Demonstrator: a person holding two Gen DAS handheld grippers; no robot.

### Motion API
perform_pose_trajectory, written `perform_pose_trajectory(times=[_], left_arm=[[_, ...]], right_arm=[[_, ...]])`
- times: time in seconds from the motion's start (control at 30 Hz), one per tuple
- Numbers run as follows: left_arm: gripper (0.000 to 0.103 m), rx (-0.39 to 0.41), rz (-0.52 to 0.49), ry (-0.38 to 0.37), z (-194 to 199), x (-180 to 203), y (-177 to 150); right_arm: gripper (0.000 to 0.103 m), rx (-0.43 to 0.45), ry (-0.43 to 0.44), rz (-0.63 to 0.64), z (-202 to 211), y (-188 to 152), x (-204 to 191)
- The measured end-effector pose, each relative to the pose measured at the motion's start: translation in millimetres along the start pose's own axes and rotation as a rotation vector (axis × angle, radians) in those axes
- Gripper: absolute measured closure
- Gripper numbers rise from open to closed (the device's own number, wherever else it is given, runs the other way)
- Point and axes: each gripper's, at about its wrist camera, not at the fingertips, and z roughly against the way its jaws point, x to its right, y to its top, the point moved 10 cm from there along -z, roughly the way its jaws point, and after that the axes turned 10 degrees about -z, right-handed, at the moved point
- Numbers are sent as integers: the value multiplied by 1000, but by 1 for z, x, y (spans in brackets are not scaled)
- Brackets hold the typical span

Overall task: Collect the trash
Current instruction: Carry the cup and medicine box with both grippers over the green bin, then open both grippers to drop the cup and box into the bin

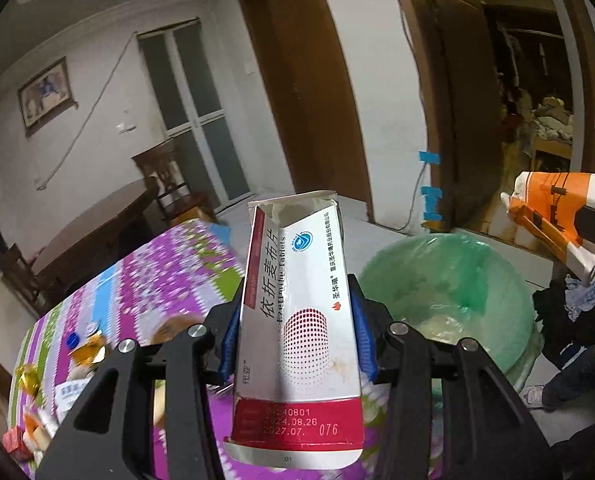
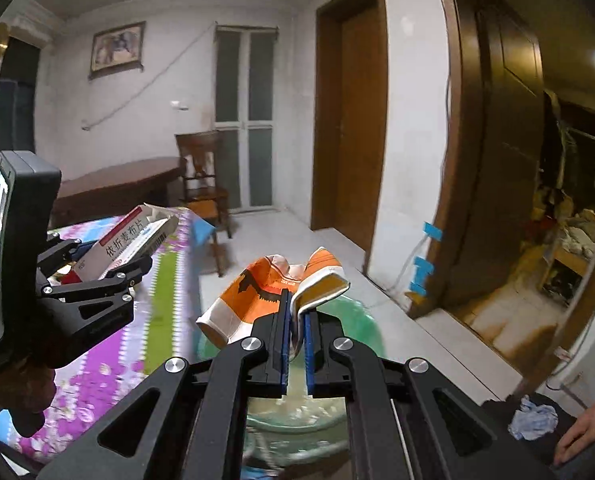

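Note:
My left gripper point(image 1: 297, 332) is shut on a white and red medicine box point(image 1: 297, 320), held upright above the edge of the flowered table point(image 1: 149, 280). It also shows in the right wrist view point(image 2: 109, 268) with the medicine box point(image 2: 129, 240). My right gripper point(image 2: 296, 320) is shut on a crumpled orange and white carton point(image 2: 265, 292), held above the bin with the green bag point(image 2: 357, 320). In the left wrist view the carton point(image 1: 557, 216) hangs at the right, above and beyond the green-lined bin point(image 1: 449, 280).
Several wrappers and a blue cap point(image 1: 73, 340) lie on the table's left part. A wooden chair point(image 2: 205, 184) and a dark table point(image 2: 113, 188) stand behind. A person's shoe point(image 1: 537, 396) and hand point(image 2: 581, 432) are at the right near dark cloth.

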Motion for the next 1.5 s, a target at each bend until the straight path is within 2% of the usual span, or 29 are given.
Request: perform_pose_trajectory(times=[0.23,0.4,0.73,1.07,1.17,1.27,1.5], left_arm=[[59,-10,-23,-46,-23,34,16],[59,-7,-37,-63,-32,50,21],[59,-59,-29,-126,-53,57,11],[59,-148,13,-278,-81,62,-3],[52,-170,22,-315,-91,65,-5],[30,-176,56,-339,-98,65,-5],[28,-158,24,-302,-89,64,-11]], right_arm=[[96,-47,-44,-5,-27,10,43],[97,-68,-54,-18,-46,15,56],[97,-111,-68,-32,-80,13,52],[96,-147,-65,-49,-101,3,49],[94,-170,-37,-32,-120,0,44],[69,-170,-71,-16,-136,-6,51],[69,-156,-68,-62,-133,-10,55]])
